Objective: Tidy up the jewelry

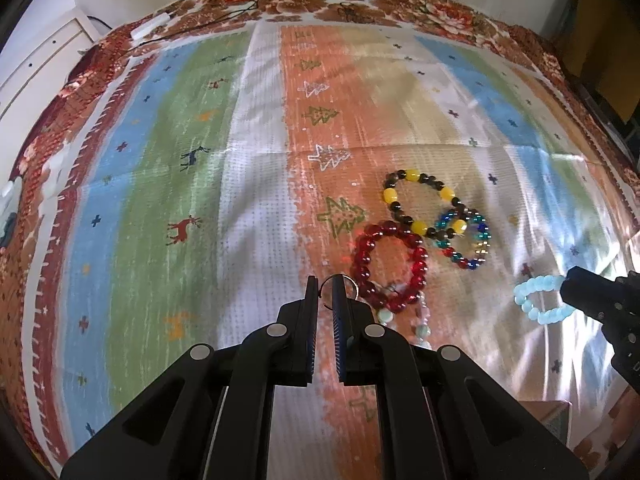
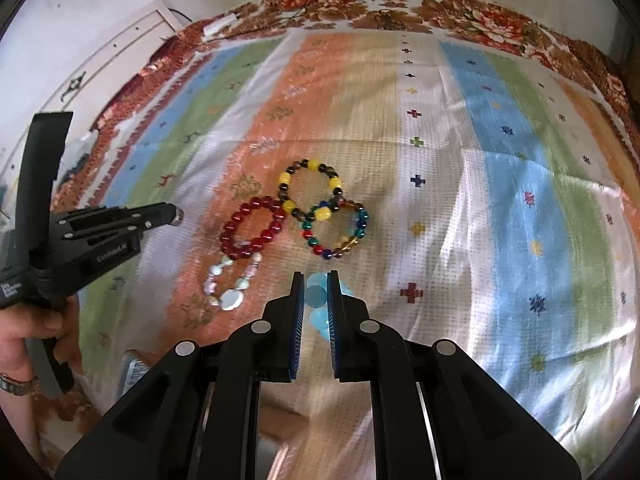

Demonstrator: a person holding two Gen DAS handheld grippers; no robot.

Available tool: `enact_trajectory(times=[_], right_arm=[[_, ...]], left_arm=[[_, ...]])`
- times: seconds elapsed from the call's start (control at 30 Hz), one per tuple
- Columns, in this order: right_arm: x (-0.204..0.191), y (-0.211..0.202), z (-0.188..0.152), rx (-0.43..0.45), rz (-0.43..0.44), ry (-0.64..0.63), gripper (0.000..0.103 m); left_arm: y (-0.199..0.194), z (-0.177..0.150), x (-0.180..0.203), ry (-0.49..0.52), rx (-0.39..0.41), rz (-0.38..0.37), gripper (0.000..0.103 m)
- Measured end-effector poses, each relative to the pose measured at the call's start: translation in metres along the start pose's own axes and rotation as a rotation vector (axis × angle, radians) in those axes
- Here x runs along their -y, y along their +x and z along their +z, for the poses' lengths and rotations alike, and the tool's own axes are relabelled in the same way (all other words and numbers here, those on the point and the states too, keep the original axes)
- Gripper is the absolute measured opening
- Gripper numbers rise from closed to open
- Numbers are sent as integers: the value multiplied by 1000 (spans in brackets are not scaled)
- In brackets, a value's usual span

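My right tongs (image 2: 316, 294) pinch pale blue bracelet (image 1: 538, 300); my left tongs (image 1: 325, 292) clamp small metal ring (image 1: 340, 282). Risk: elastic beads slip out, land on red bracelet (image 2: 252, 228).

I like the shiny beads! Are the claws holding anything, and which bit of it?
The right claw pinches the pale blue bead bracelet by the beads at one side. The left claw grips a thin silver metal ring by its rim.
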State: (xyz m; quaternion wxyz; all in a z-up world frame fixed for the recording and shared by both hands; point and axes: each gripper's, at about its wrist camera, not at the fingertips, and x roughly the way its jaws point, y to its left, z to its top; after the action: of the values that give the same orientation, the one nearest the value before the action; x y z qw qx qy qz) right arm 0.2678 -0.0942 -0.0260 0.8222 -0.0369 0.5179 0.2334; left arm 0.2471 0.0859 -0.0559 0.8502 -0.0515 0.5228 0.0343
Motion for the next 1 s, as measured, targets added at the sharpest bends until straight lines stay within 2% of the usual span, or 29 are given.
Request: enact_trajectory(times=[0.3, 0.43, 0.6, 0.87, 1.0], right_arm=[[-10, -22, -8, 38, 21, -11, 12], [-15, -38, -14, 54, 42, -13, 12], [-20, -53, -19, 87, 62, -28, 12], [-25, -59, -25, 97, 65, -40, 12], [-25, -58, -25, 96, 64, -38, 12]], left_arm=[[-32, -16, 15, 24, 53, -23, 7], [-41, -24, 25, 67, 81, 25, 7], [-51, -29, 27, 67, 98, 10, 7], [-53, -33, 24, 48, 94, 0, 7], [-46, -32, 17, 8, 63, -44, 7]])
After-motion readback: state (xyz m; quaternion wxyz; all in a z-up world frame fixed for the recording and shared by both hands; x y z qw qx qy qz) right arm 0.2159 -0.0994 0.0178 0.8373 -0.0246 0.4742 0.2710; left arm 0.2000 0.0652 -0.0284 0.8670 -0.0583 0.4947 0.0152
